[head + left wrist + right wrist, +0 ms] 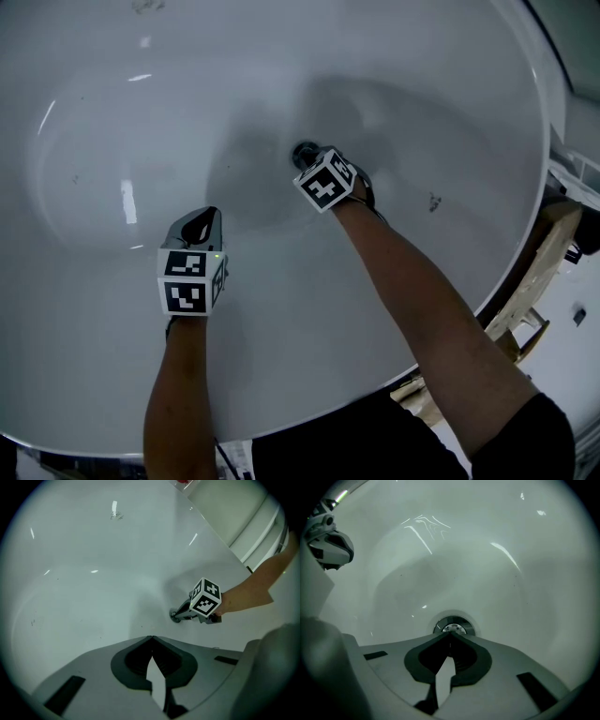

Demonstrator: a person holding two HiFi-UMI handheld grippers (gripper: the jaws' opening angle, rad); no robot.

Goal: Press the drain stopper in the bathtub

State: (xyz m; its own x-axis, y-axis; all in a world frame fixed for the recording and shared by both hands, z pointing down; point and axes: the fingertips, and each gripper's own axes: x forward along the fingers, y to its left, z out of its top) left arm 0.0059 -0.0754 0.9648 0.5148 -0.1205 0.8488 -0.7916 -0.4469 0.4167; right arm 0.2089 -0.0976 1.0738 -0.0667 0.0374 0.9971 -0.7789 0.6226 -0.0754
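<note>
White bathtub (94,103), one drain stopper (453,626), left gripper (151,637) closed, empty, right gripper (450,634) closed, tips at stopper

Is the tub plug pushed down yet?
Done: the right gripper, jaws shut, has its tips at the stopper. In hand: the press itself; whether the stopper is down yet, I cannot tell. Still to do: finish pressing and lift away. The left gripper hangs idle, shut.

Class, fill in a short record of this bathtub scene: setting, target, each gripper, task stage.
setting: white bathtub, seen from above
target: chrome drain stopper at the tub bottom
right gripper: jaws together, tips at the stopper's near edge
left gripper: jaws together, empty, held away from the drain
task stage: tips over stopper; contact cannot be told
</note>
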